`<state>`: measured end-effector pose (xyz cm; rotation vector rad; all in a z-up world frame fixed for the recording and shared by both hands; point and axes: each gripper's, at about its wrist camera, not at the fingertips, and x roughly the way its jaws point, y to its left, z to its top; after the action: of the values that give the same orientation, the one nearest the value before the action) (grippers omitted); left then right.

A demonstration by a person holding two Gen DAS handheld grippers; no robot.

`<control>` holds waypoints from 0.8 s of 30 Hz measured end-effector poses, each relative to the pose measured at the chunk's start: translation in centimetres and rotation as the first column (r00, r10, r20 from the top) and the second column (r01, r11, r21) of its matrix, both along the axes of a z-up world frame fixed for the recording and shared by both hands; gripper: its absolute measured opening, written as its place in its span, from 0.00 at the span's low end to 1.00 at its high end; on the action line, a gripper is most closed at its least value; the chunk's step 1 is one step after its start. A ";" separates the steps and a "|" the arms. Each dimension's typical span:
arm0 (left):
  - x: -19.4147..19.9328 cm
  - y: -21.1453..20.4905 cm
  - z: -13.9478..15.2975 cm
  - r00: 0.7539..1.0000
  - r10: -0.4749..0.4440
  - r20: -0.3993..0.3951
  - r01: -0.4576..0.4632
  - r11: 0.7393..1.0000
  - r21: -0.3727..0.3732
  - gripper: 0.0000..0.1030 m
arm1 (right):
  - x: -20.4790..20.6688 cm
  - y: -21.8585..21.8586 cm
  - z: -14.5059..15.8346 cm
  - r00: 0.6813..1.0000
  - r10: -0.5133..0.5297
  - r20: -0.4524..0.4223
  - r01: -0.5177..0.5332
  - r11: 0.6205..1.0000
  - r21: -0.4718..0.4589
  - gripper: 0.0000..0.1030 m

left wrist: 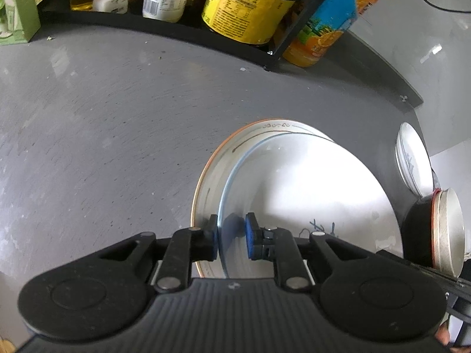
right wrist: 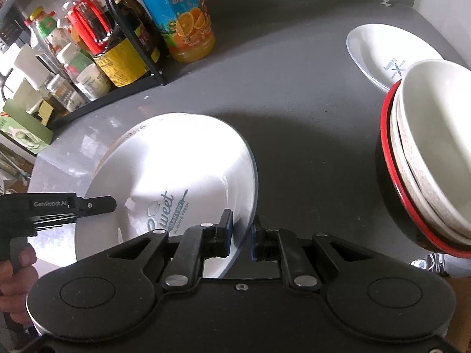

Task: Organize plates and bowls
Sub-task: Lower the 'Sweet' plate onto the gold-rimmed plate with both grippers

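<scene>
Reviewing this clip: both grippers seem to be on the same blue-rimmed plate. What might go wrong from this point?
1. Both the left gripper and right gripper straddle only the thin rim of the blue-rimmed plate; a glossy edge could slip out.
2. It sits on the orange-rimmed plate beneath; uneven lifting may drag or chip it.
3. The stack of bowls stands close on the right and looks tilted; a swing could knock it.

The grey countertop (left wrist: 97, 123) lies bare to the left of the 2 stacked plates (left wrist: 309, 182), open for passage. Behind, a black rack (right wrist: 138, 67) of bottles and an orange juice bottle (right wrist: 188, 26) block the back. To the right, stacked bowls (right wrist: 426, 153) and another plate (right wrist: 379, 50) crowd the edge.
</scene>
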<state>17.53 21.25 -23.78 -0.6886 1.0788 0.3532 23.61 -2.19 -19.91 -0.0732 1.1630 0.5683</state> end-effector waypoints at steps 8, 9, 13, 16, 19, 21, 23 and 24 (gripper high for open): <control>-0.3 0.3 -0.2 1.000 0.010 0.017 -0.010 1.000 -0.014 0.15 | 0.3 0.6 -0.3 1.000 0.008 0.015 -0.008 1.000 -0.017 0.16; -0.4 0.3 -0.2 1.000 0.012 0.020 -0.012 1.000 -0.013 0.15 | 0.4 0.7 -0.3 1.000 0.006 0.011 -0.006 1.000 -0.021 0.17; -0.5 0.2 0.0 1.000 0.010 0.022 -0.010 1.000 -0.006 0.15 | 0.4 0.4 0.3 1.000 -0.005 0.012 0.005 1.000 -0.007 0.19; -0.7 0.2 0.1 1.000 0.010 0.023 -0.010 1.000 -0.003 0.15 | 0.2 0.0 0.5 1.000 -0.002 0.012 0.002 1.000 -0.007 0.13; -0.6 0.1 0.2 1.000 0.003 0.015 -0.003 1.000 -0.004 0.15 | 0.2 -0.2 0.4 1.000 -0.006 0.005 0.006 1.000 0.005 0.11; -0.4 0.1 0.3 1.000 -0.014 0.005 0.014 1.000 0.002 0.15 | 0.2 -0.1 0.4 1.000 -0.002 0.011 0.002 1.000 0.002 0.11; -0.2 0.0 0.4 1.000 -0.024 -0.008 0.024 1.000 0.000 0.16 | 0.2 0.1 0.3 1.000 -0.003 0.023 0.004 1.000 -0.001 0.11; -0.1 0.1 0.5 1.000 -0.023 -0.016 0.023 1.000 -0.008 0.16 | 0.3 0.1 0.2 1.000 -0.008 0.025 0.008 1.000 0.001 0.11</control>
<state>17.42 21.37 -23.30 -0.6806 1.1027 0.3352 23.88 -2.04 -19.68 -0.0753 1.1382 0.5595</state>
